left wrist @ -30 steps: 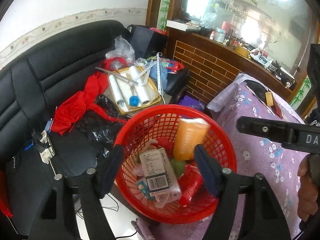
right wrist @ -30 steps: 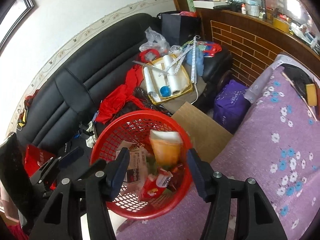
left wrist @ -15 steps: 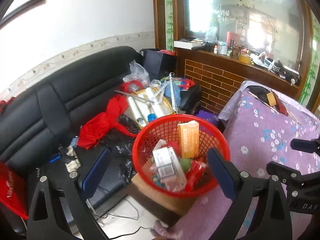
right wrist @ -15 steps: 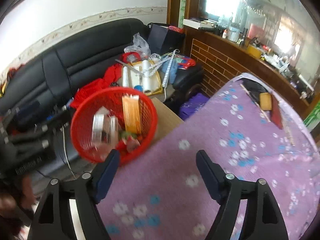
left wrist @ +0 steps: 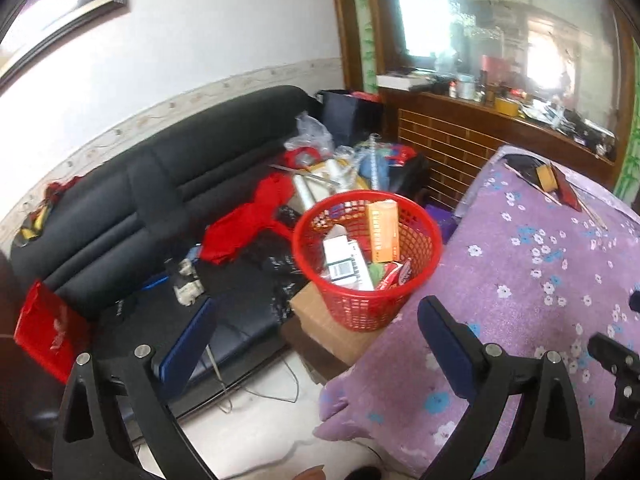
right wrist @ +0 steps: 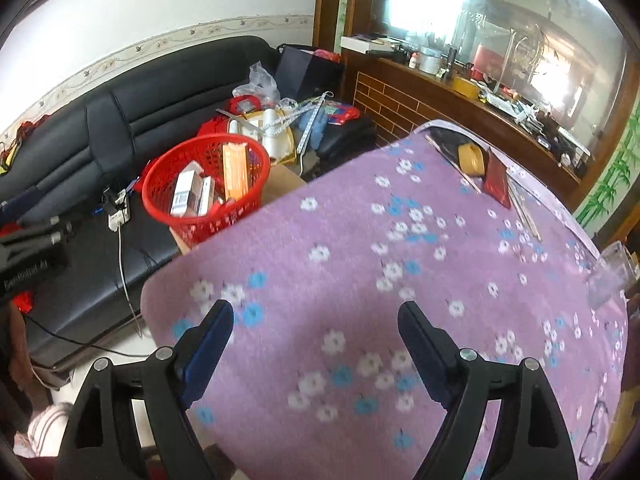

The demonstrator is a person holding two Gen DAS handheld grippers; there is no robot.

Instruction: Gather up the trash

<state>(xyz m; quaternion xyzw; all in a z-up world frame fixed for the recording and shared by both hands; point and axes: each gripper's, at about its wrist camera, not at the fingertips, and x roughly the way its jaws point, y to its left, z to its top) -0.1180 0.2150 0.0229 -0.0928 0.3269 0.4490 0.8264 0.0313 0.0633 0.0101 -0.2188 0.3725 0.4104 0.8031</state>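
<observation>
Both grippers backing off from red basket [left wrist: 366, 264]. Left gripper [left wrist: 316, 344] nearer, basket lying at 12 o'clock; right gripper [right wrist: 316, 336] sees it at 10. Jaws opening, both empty.

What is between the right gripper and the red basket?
In the right wrist view, only purple flowered cloth lies between the empty, opening right gripper and the red basket.

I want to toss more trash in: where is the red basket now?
The red basket stands on a cardboard box between the black sofa and the purple-clothed table, centre in the left wrist view.
</observation>
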